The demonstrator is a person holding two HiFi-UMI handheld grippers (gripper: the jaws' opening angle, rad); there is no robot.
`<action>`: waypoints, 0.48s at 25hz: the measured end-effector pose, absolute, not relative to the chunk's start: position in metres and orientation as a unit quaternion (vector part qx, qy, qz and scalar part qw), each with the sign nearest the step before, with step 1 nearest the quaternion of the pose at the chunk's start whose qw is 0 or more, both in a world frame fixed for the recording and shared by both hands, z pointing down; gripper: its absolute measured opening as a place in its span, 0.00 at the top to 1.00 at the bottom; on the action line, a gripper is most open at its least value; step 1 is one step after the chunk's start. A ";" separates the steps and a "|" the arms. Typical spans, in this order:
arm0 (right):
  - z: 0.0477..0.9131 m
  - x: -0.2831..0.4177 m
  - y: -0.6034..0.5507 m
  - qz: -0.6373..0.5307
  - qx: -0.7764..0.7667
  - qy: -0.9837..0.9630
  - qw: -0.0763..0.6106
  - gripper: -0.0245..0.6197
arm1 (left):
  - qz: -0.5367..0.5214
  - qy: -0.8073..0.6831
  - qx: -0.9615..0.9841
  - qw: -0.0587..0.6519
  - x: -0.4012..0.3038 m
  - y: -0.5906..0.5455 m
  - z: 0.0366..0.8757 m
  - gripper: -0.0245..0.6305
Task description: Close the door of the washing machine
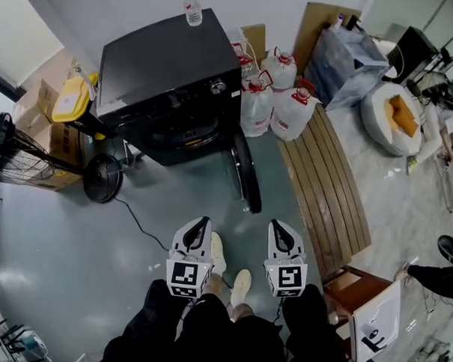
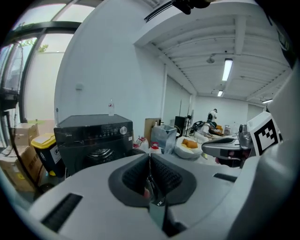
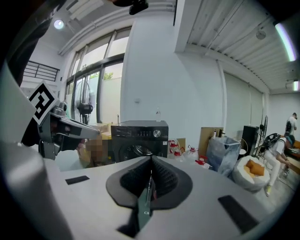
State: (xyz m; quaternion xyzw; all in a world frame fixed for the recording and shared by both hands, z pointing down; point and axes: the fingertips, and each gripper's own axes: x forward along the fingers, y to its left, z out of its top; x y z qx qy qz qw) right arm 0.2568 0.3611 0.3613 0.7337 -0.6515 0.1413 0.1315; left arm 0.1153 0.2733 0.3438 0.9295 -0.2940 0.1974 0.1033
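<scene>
The washer stands on the floor ahead of the person. It is a black front-loader with a small bottle upright on its top. Its door is open, swung out on the washer's right side in the head view and seen edge-on, so the drum mouth is bare. Water jugs cluster just beside the washer on that side; a yellow bin and a fan sit on the other. The left gripper and right gripper are held side by side above the person's shoes, well apart from the door, both pointing at the washer. Each one's jaws are closed together with nothing between them.
</scene>
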 end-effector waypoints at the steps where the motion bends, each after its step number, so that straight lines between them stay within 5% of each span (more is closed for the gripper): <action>1: 0.373 0.259 0.355 0.148 0.733 -0.650 0.135 0.94 | 0.202 -0.291 0.929 0.107 0.119 0.266 0.355 0.92; 12: 0.502 0.275 0.308 0.206 0.724 -0.635 0.172 0.94 | 0.247 -0.258 0.923 0.140 0.139 0.215 0.480 0.92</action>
